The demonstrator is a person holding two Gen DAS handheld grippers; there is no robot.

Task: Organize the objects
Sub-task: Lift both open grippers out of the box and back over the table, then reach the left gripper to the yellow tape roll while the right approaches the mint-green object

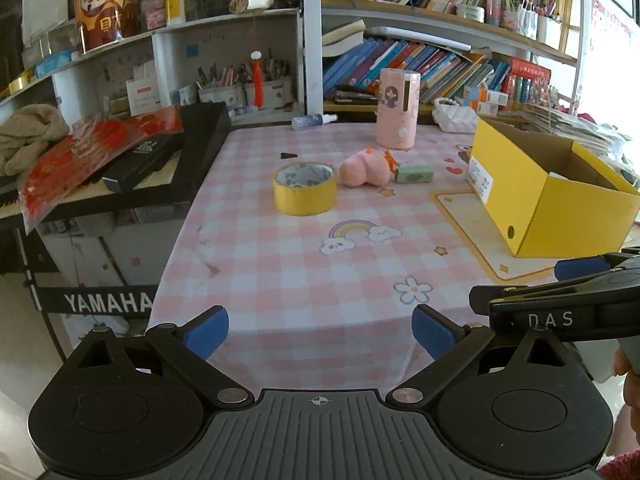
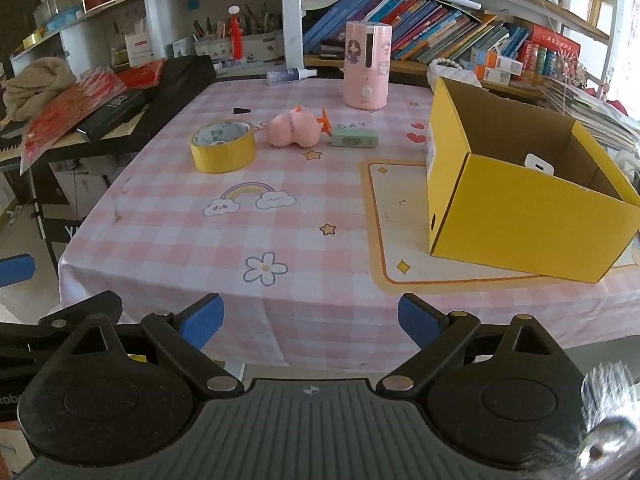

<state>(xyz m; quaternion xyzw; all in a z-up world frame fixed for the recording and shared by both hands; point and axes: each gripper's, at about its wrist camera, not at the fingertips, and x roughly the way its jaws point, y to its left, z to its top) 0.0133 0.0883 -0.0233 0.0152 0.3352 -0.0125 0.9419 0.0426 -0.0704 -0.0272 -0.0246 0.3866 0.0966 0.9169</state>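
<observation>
A yellow tape roll [image 1: 305, 188] [image 2: 223, 146], a pink plush toy [image 1: 365, 169] [image 2: 294, 131] and a small green box [image 1: 414, 174] [image 2: 354, 137] lie in a row on the pink checked tablecloth [image 1: 304, 272] [image 2: 312, 220]. An open yellow cardboard box [image 1: 548, 192] [image 2: 520, 192] stands to their right. My left gripper [image 1: 320, 330] is open and empty near the table's front edge. My right gripper [image 2: 310, 320] is open and empty there too, to the right of the left one.
A pink humidifier [image 1: 397, 110] [image 2: 367, 66] and a small spray bottle [image 1: 314, 121] [image 2: 291, 75] stand at the back. A small black piece [image 1: 289, 155] [image 2: 241, 110] lies beyond the tape. A keyboard with red sheets [image 1: 100, 160] is left of the table. Bookshelves [image 1: 440, 64] are behind.
</observation>
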